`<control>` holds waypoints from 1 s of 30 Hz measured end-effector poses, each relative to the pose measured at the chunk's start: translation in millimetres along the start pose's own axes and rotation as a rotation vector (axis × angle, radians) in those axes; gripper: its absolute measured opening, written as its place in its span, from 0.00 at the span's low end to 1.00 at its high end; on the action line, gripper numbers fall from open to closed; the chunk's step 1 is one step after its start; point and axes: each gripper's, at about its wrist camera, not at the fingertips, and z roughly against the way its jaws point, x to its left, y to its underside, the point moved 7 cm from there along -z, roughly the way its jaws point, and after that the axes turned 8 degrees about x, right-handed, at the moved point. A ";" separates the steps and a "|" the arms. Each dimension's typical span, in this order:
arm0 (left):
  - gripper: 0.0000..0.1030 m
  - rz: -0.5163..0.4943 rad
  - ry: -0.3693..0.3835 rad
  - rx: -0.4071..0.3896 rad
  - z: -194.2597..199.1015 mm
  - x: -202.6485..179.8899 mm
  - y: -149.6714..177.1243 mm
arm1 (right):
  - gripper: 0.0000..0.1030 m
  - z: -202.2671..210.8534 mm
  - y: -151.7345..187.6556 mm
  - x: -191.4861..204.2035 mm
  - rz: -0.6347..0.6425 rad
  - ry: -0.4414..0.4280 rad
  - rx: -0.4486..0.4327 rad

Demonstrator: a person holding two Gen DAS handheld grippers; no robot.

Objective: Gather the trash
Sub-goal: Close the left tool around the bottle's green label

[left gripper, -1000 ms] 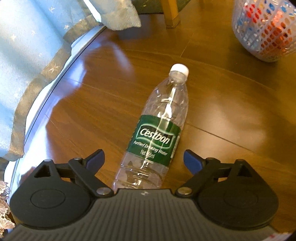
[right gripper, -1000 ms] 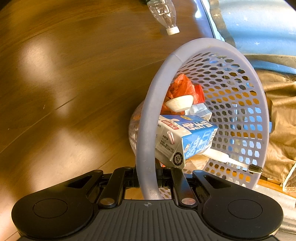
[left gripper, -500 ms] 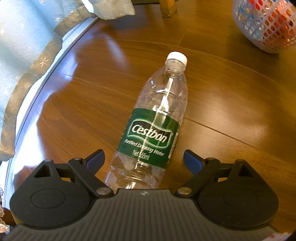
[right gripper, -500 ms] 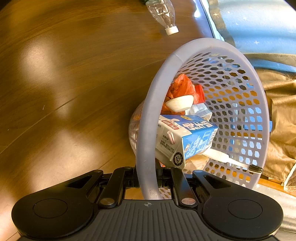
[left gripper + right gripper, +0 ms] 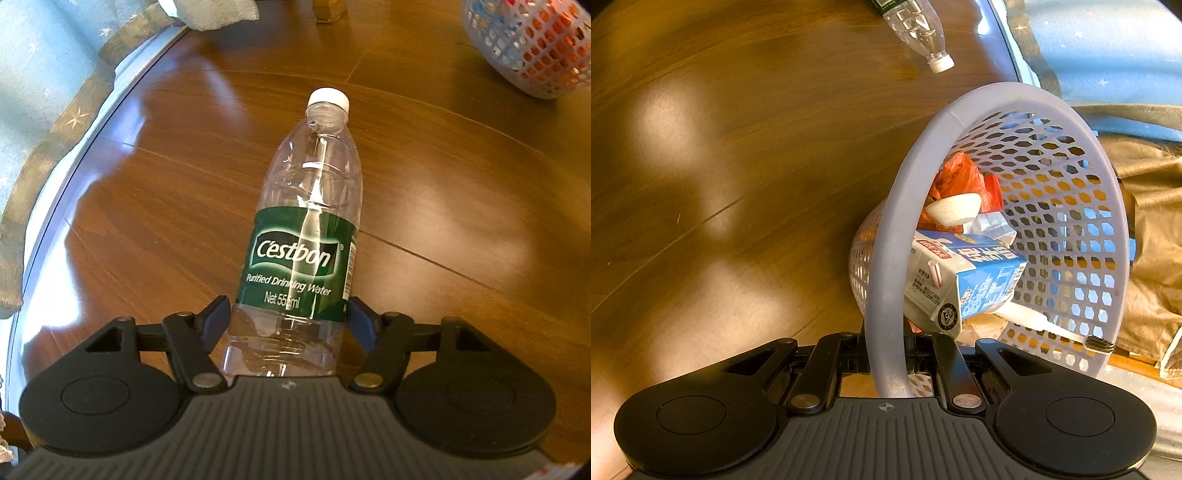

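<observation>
Two grippers: one per hand, both in view, each seen from its own wrist camera
Left gripper [image 5: 289,316]: jaws closing, much narrower than a second ago; the bottle's lower body is now bracketed between the pads, which stand at its sides just below the label; firm pressure cannot yet be confirmed
Bottle [image 5: 308,236]: clear plastic, green label, white cap; lying on its side on the wooden floor [image 5: 424,206], cap pointing to the far side; it is seen larger and nearer than a second ago, its base now hidden under the gripper body
Right gripper [image 5: 886,360]: clamped shut on the near rim of the basket, unchanged over the last second
Basket [image 5: 1071,206]: white perforated plastic, held tipped with its mouth open toward the camera, right of the bottle in the scene; in the left wrist view it is seen far right
Basket contents: blue and white carton [image 5: 964,280], red wrapper [image 5: 955,177], small white cup [image 5: 955,208], toothbrush [image 5: 1056,330]
Surroundings: blue curtain [image 5: 44,74] along the left edge
Change noted: approach finished, grasp begun
Bearing on task: bottle judged the next item to be collected; lifting and carrying to the basket are still to be done
</observation>
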 end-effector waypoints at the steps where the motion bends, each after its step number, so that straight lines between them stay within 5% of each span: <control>1: 0.63 0.008 -0.001 0.000 0.2 0.0 -0.5 | 0.06 0.1 0.4 0.6 0.000 -0.001 0.000; 19: 0.61 0.054 0.140 -0.046 57.0 -61.7 19.5 | 0.06 -0.1 2.5 -1.0 0.003 -0.012 -0.004; 30: 0.62 0.052 0.143 -0.058 41.8 -80.6 10.7 | 0.06 -0.2 3.7 -0.4 0.000 -0.008 -0.010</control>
